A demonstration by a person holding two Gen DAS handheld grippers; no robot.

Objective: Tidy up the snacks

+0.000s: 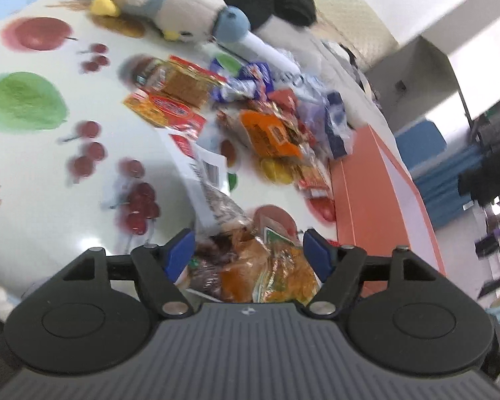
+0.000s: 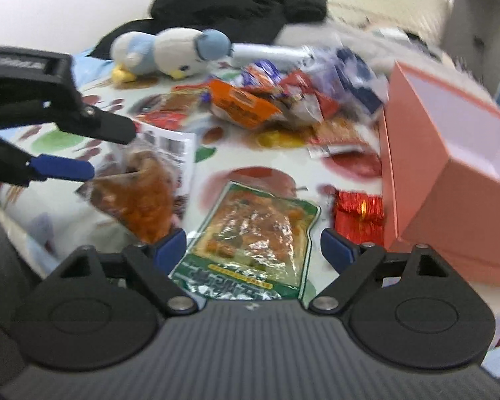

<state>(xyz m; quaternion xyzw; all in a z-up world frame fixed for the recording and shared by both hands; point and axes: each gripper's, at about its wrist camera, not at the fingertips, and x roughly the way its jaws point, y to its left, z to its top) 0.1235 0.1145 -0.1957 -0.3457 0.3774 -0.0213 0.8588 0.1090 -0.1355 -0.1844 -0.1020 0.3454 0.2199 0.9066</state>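
Right wrist: one green packet (image 2: 250,233), one orange box (image 2: 450,180).

The left gripper (image 1: 248,250) has a grey ribbed plastic body, two round black plates and black arms joined by shiny silver screws. Its fingers (image 1: 180,253) wear bright blue pads. The right gripper (image 2: 253,250) looks just the same.

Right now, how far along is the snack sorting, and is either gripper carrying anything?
Barely begun. Done: nothing visibly; the part of the orange box interior in view is bare. In hand: nothing. The right gripper is open over the green-edged packet; the left gripper is open around the orange snack bag. Left: both of these, the red foil packet and the snack pile.
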